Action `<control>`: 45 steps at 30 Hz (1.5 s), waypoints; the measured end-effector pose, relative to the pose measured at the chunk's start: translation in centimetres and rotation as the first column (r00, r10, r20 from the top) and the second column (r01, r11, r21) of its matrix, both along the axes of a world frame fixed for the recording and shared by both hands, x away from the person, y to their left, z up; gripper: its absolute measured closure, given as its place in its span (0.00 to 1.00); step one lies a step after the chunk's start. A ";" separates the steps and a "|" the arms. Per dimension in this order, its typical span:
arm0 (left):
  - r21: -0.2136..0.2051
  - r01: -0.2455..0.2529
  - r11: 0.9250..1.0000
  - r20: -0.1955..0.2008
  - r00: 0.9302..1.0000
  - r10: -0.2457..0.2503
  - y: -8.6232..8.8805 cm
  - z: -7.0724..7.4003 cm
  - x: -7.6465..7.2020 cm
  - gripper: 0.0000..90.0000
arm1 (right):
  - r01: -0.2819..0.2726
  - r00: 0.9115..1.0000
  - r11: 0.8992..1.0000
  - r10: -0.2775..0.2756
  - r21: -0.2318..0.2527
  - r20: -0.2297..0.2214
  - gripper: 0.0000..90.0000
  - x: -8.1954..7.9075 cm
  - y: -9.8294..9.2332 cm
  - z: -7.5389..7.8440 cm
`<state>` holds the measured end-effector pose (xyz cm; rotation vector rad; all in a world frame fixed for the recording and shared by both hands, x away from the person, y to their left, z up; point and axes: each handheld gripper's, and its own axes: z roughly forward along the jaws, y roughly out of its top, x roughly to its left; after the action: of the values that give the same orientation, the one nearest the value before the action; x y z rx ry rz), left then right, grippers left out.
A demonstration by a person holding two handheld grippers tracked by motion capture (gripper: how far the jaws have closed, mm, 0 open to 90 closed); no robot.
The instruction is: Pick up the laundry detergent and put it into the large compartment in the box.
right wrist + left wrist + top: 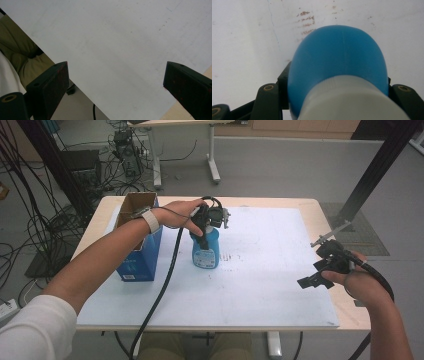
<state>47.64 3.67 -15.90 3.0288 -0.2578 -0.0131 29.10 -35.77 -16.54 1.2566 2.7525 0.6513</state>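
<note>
One blue bottle [205, 251] stands upright on the white sheet [260, 270] that covers your counter [345, 312], its long axis vertical and its white cap end pointing straight up into your left hand-held gripper [202, 227]. It sits left of the sheet's middle, just beside the open blue carton [137, 247], with a small gap between the two. Your left forearm reaches in from the lower left and crosses over the carton; the wrist bends so the left hand-held gripper points down onto the bottle's top, and its cable trails back toward you. In the left gripper view the bottle [339, 65] shows as a rounded blue shoulder above a ribbed white cap, with a black jaw close against each side: the left hand-held gripper is pinching the bottle at the neck. Your right hand [357, 280] hovers near the sheet's right edge, well apart from the bottle, and holds the right hand-held gripper [312, 281] pointed left and toward you. In the right gripper view its jaws stand spread wide over bare sheet with nothing between them. The bottle's body is a smooth translucent blue with a pale printed label low on its front.
</note>
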 end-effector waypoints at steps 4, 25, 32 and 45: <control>0.001 -0.003 1.000 0.004 1.000 0.003 0.0 0.0 -0.1 0.44 | 0.000 1.000 1.000 0.000 0.002 -0.002 0.07 0.0 0.0 -0.1; -0.028 -0.057 0.998 0.007 0.998 0.058 0.0 1.1 -0.6 0.44 | 0.021 1.000 1.000 -0.021 0.003 0.008 0.07 -0.8 -0.7 0.0; -0.018 -0.108 0.994 0.012 0.994 0.108 -0.3 2.3 -1.3 0.44 | 0.025 0.999 1.000 -0.025 0.002 0.020 0.07 -1.3 -0.8 0.3; -0.007 -0.257 0.966 0.008 0.966 0.257 0.3 5.5 -2.8 0.44 | 0.020 0.999 1.000 -0.020 0.005 0.043 0.07 -2.3 -0.9 0.9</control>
<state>44.83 4.00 -10.40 3.0308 0.1365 0.0207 26.75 -36.68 -15.62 1.2547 2.7021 0.6748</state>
